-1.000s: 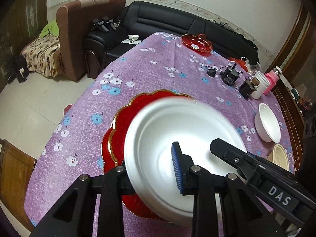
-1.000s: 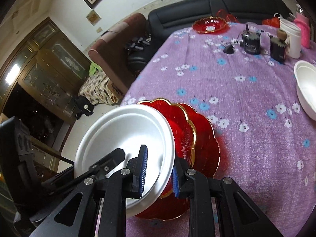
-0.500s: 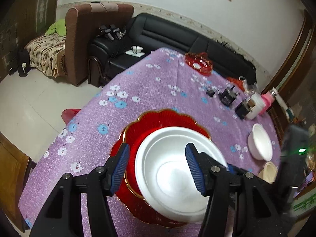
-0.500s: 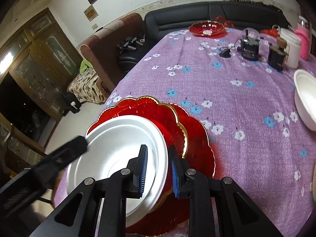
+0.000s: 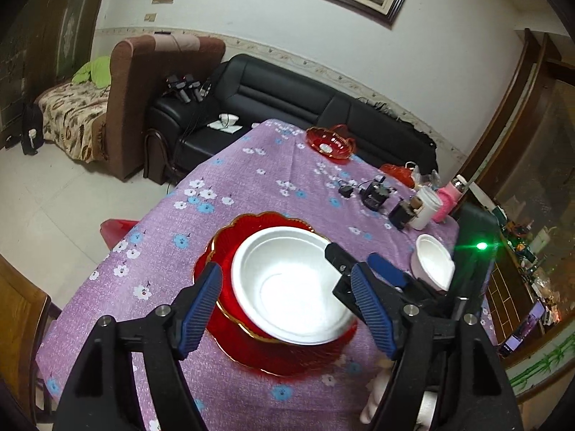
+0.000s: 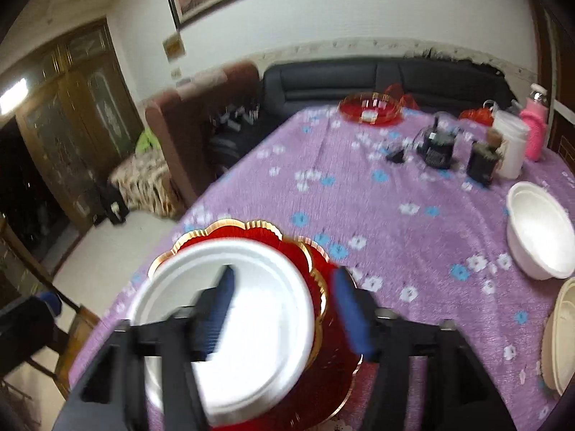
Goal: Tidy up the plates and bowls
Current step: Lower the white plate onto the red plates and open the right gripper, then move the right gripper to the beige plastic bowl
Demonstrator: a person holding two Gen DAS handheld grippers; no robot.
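Observation:
A white plate point(image 5: 291, 287) lies on a stack of red scalloped plates with gold rims point(image 5: 230, 237) near the front edge of the purple flowered table. My left gripper point(image 5: 284, 309) is open and raised above the white plate, holding nothing. My right gripper point(image 6: 284, 309) is open around the right rim of the white plate point(image 6: 230, 309) and the red plates point(image 6: 323, 377); the view is blurred. The right gripper also shows in the left wrist view point(image 5: 363, 269) at the plate's right edge.
A white bowl point(image 6: 539, 233) and a cream bowl point(image 6: 560, 334) sit at the right. A red glass dish point(image 5: 329, 142), black chargers point(image 5: 375, 194), a white cup point(image 5: 426, 206) and a pink bottle point(image 5: 449, 199) stand further back. A wooden chair point(image 5: 18, 309) stands at the left.
Both grippers let go of the white plate, which now lies flat on the red plates. The left gripper opened first and rose; the right gripper has just opened.

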